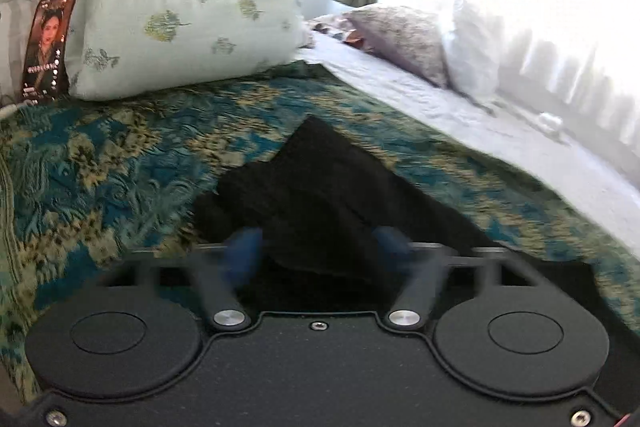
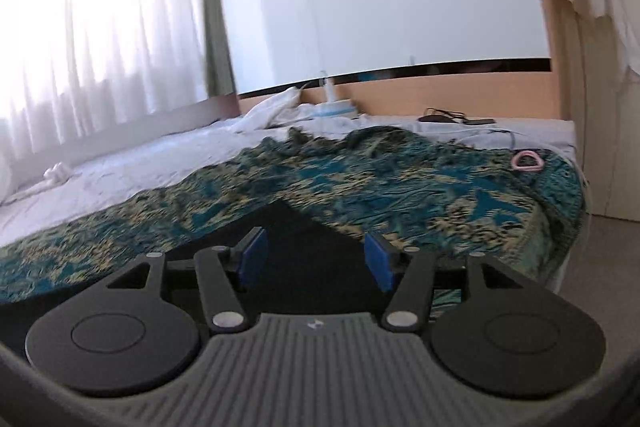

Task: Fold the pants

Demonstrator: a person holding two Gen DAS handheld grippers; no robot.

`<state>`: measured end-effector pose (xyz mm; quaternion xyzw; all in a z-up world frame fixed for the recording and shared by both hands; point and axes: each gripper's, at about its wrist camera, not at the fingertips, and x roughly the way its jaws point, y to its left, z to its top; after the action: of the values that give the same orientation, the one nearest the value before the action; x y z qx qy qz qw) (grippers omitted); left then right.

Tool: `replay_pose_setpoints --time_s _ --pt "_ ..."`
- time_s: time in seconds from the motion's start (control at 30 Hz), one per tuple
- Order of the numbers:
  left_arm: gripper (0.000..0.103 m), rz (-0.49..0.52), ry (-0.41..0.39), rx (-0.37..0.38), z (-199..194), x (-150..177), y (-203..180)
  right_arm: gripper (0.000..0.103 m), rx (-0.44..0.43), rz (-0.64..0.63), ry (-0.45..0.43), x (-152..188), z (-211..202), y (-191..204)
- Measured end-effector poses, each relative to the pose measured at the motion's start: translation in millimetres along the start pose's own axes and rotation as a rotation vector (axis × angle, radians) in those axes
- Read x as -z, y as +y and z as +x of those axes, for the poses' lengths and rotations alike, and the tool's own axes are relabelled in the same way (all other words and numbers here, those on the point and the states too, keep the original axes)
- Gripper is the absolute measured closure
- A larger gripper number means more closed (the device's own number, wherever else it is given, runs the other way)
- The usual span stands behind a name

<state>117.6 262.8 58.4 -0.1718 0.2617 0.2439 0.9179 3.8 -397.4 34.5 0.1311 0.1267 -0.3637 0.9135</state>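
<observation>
The black pants [image 1: 320, 187] lie rumpled on a teal and gold patterned blanket [image 1: 120, 167] on the bed. My left gripper [image 1: 318, 251] is open, its blue pads [image 1: 244, 251] standing wide on either side of a raised fold of the black fabric. In the right wrist view a corner of the pants [image 2: 304, 247] lies between and under the fingers. My right gripper [image 2: 316, 259] is open just above that corner, blue pads [image 2: 378, 259] apart, holding nothing.
A pale green floral pillow [image 1: 180, 7] and a phone [image 1: 48, 43] leaning against it sit at the blanket's far left. A white sheet [image 1: 480, 131] and a grey pillow [image 1: 404, 39] lie to the right. A pink ring [image 2: 527, 161], cables [image 2: 448, 117] and the bed's edge [image 2: 576, 227] lie beyond.
</observation>
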Motion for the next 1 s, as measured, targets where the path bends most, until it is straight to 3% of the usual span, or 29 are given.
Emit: replay_pose_setpoints --time_s 0.03,0.07,0.13,0.23,0.4,0.53,0.67,0.87,1.0 --pt "0.097 0.035 0.032 -0.033 8.9 -0.6 -0.5 0.033 -0.008 -0.013 0.005 1.1 0.4 3.9" --pt "0.102 0.052 0.048 -0.046 13.1 0.9 -0.3 0.032 -0.015 -0.025 0.009 2.2 1.2 7.1" --pt "0.102 0.116 0.052 -0.069 15.8 7.0 -0.7 0.032 -0.023 -0.050 0.018 4.0 4.1 12.3" --pt "0.102 0.250 0.019 -0.161 15.2 20.7 -2.9 0.032 -0.021 -0.083 0.036 6.0 8.1 15.9" --pt "0.100 0.239 0.038 -0.178 12.0 20.6 1.1 0.031 -0.013 -0.088 0.062 7.4 12.9 12.3" --pt "0.092 0.205 -0.045 -0.072 -15.9 12.6 -10.2 0.030 -0.015 -0.071 0.084 7.1 17.2 7.3" --pt "0.092 0.262 -0.092 0.037 -35.7 10.3 -39.1 0.030 -0.020 -0.068 0.099 7.8 19.4 7.4" --pt "0.092 0.329 -0.022 0.193 -39.7 38.8 -82.4 0.029 -0.058 -0.060 0.094 7.7 17.0 6.1" --pt "0.092 0.429 0.024 0.304 -40.9 59.6 -127.9 0.029 -0.094 -0.046 0.099 7.7 15.9 4.2"
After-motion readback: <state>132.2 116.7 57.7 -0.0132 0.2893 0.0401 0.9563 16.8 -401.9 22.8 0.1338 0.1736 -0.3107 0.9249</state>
